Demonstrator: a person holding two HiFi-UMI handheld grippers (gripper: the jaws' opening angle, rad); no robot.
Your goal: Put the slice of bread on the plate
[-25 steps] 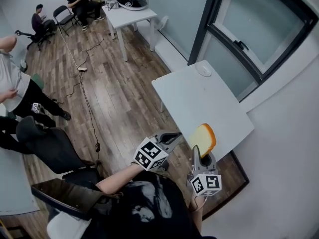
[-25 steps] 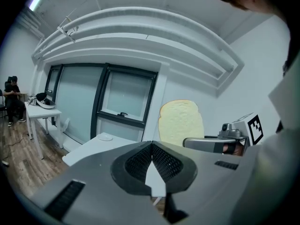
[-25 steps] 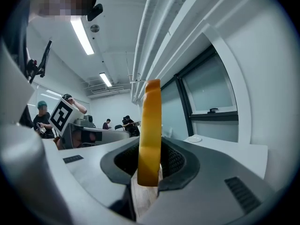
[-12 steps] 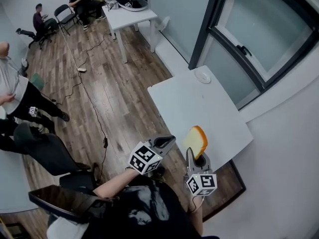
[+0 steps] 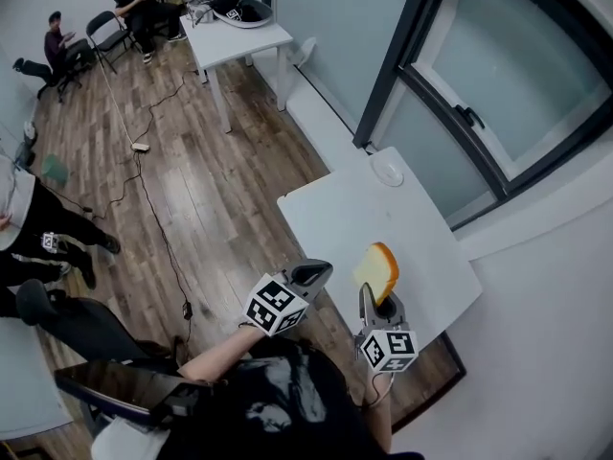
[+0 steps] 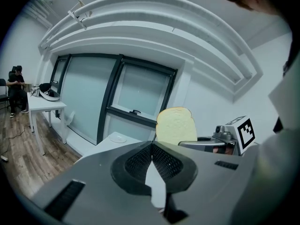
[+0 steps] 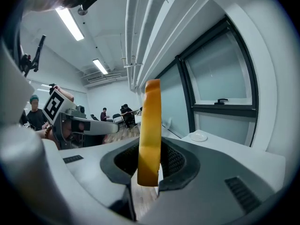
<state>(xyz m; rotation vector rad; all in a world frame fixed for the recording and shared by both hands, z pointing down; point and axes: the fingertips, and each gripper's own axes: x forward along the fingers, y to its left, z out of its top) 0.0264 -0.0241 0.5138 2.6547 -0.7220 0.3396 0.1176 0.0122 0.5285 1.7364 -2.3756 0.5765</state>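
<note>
A slice of bread stands upright between the jaws of my right gripper, which is shut on its lower edge above the near part of the white table. In the right gripper view the bread shows edge-on in the right gripper. A small white plate lies at the table's far end, also seen as the plate and the plate. My left gripper hovers left of the bread, shut and holding nothing; its pads meet in the left gripper view.
A second white table with dark gear stands far back. Seated people and chairs are at the far left. A cable runs over the wooden floor. A glass wall with a dark frame borders the table's right side.
Both grippers have travelled forward toward the table, the bread still held upright in the right one. The plate now sits lower in the head view, closer to the grippers.
</note>
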